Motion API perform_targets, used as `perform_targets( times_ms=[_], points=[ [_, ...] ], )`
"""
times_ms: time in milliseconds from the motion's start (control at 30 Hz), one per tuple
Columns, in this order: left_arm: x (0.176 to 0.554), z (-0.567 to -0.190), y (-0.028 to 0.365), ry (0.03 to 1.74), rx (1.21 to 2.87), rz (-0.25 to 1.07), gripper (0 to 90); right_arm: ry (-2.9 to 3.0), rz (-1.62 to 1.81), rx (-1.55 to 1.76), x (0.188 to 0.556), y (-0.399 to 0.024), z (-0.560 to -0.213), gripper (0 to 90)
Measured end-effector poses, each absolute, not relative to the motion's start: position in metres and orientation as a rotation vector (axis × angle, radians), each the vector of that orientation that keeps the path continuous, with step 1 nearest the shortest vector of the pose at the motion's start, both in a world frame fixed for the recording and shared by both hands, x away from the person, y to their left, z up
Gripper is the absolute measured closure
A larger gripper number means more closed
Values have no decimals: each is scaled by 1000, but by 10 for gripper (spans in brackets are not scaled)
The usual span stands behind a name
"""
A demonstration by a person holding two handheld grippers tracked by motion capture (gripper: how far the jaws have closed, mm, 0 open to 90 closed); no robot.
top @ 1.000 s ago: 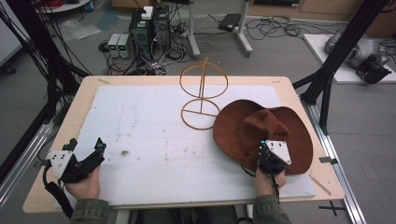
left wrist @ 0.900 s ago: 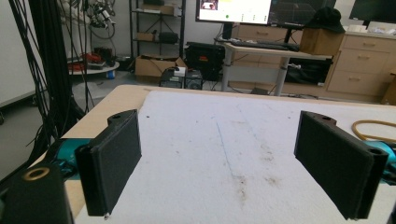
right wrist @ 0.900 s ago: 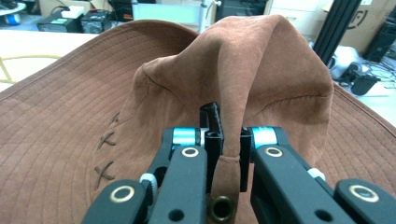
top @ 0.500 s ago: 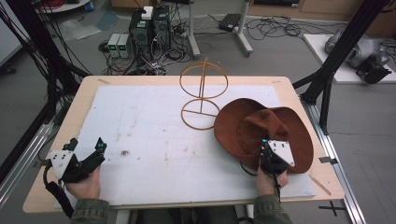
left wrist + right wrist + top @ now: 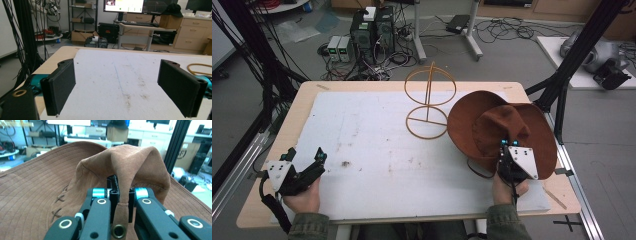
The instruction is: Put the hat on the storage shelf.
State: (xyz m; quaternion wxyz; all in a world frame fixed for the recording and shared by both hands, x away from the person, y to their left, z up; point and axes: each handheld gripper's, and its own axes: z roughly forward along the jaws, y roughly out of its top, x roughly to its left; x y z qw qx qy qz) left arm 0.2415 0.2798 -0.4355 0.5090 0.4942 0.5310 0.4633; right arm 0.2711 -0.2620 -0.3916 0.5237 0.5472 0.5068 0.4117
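Note:
A brown wide-brimmed hat [image 5: 484, 125] lies at the right of the table, crown bunched upward. My right gripper [image 5: 508, 149] is shut on a fold of the crown; in the right gripper view the jaws pinch the brown fabric [image 5: 130, 170] at my right gripper [image 5: 119, 195], and the brim [image 5: 32, 187] spreads out to the left. A golden wire hat stand [image 5: 428, 102] stands upright behind the table's middle, left of the hat. My left gripper [image 5: 304, 159] rests at the front left, open, nothing between its jaws [image 5: 122, 87]. A bit of the stand's base [image 5: 200, 67] shows at the right.
A white foam sheet [image 5: 362, 140] covers most of the wooden table [image 5: 292, 125]. Black frame posts [image 5: 567, 75] rise by the right edge and cables hang at the left. Computers and cables sit on the floor behind the table.
My right gripper has risen a little with the hat's crown in it, pulling the crown up and tilting the brim. The left gripper has stayed in place.

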Motion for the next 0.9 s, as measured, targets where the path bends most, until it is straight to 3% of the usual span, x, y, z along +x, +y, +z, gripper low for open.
perform_targets(
  times_ms=[900],
  points=[
    [242,-436,279,1272,1196,1118,151,1033,1186,1076,279,-252,-312,880]
  ],
)
